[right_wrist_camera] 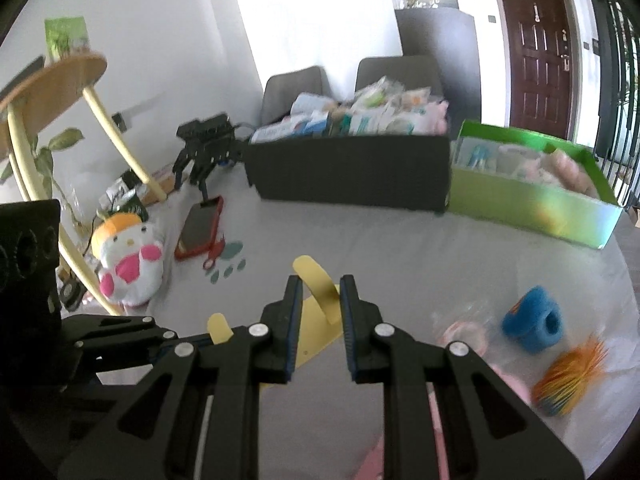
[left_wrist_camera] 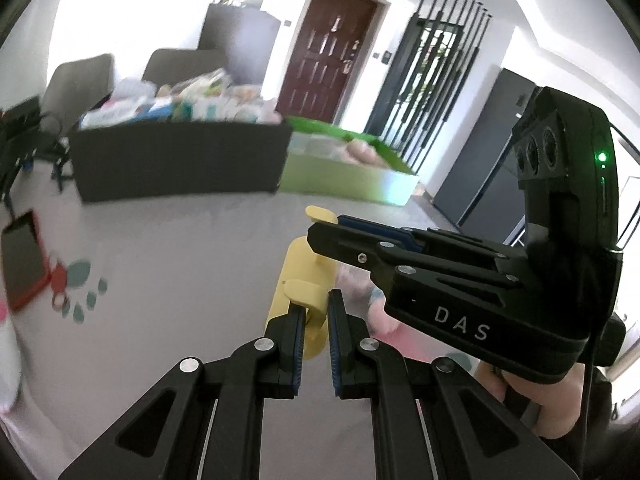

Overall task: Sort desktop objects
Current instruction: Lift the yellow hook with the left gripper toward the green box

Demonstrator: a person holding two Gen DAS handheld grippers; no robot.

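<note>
— Pale grey cloth covers the table, smooth and matte, with a white wall and a dark panelled door behind. What sits in the middle?

— Between the two tools hangs a yellow plastic piece, flat-bodied with curved, rounded tabs standing off it. From the left wrist view it reads as a long yellow slab with hook-like arms.

— Who has hold of it?

— Both. The left gripper is clamped down on one rounded tab, its ribbed blue pads pressed against the plastic. The right gripper is nearly closed on a curled yellow tab at the other end; the strip runs between its pads.

— And around it?

— To the right lie a blue foam ring, spongy and thick-walled, and an orange spiky ball of fine soft bristles. To the left, a phone in a red case lies flat beside a plush toy, white and pink with an orange cap.

— Farther back?

— A dark fabric bin heaped with packets stands just beside a glossy green box holding soft pale items. Both are blurred.
</note>
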